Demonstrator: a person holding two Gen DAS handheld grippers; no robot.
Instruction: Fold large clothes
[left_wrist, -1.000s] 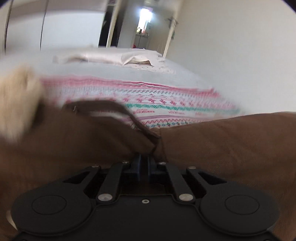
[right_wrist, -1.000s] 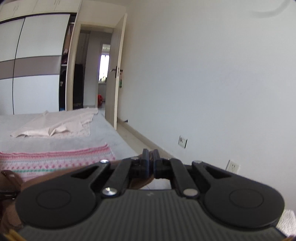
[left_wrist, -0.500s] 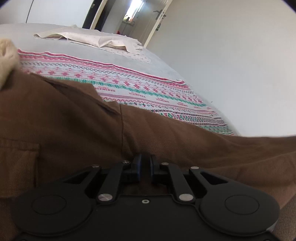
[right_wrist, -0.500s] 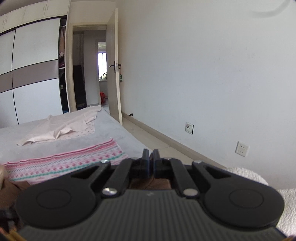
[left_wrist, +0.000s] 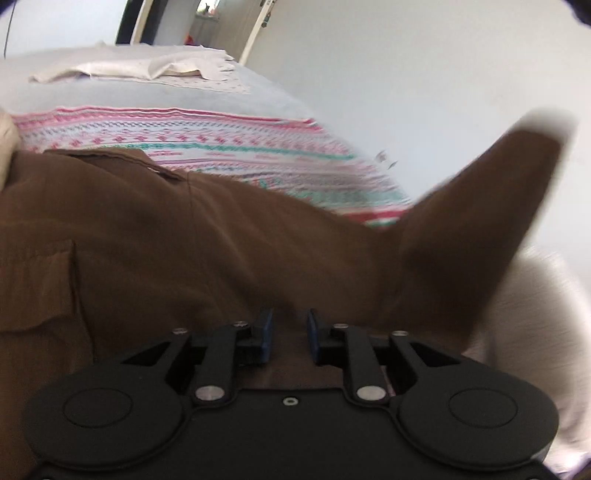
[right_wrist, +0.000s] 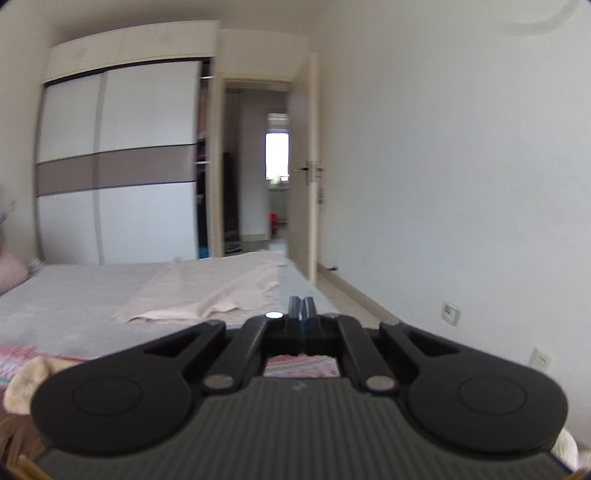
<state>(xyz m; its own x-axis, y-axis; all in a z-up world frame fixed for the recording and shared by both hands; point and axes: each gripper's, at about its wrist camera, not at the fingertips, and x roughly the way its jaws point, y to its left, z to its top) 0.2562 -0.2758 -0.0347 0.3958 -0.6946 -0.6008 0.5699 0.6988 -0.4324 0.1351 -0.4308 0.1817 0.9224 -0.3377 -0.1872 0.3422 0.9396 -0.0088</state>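
— Started at the left and saw what?

— Saw the brown garment (left_wrist: 184, 240) spread flat over the patterned blanket (left_wrist: 221, 140) on the bed (left_wrist: 110, 96), collar and pocket toward the left. Saw the left gripper (left_wrist: 287, 332) low over the near edge, jaws opening, brown cloth showing in the gap but no pad pressing on it.

— And further right?

— Found a corner of the garment (left_wrist: 480, 221) pulled up into a blurred peak, well clear of the blanket. Found the right gripper (right_wrist: 301, 308) with its jaws together, pointed out over the cream cloth (right_wrist: 207, 295) at the far end of the bed. Could not tell from its own view whether brown cloth was pinched between the tips.

— Judged which step?

— Judged it a fold in progress: one edge just let go on the left, the right-hand corner apparently being carried up and over.

— Needed what next?

— Probably needed the raised corner swept across toward the collar side and laid down edge to edge. Needed the left jaws fully clear first, to avoid dragging the lower layer. Then called for a fresh pinch on the new fold line.
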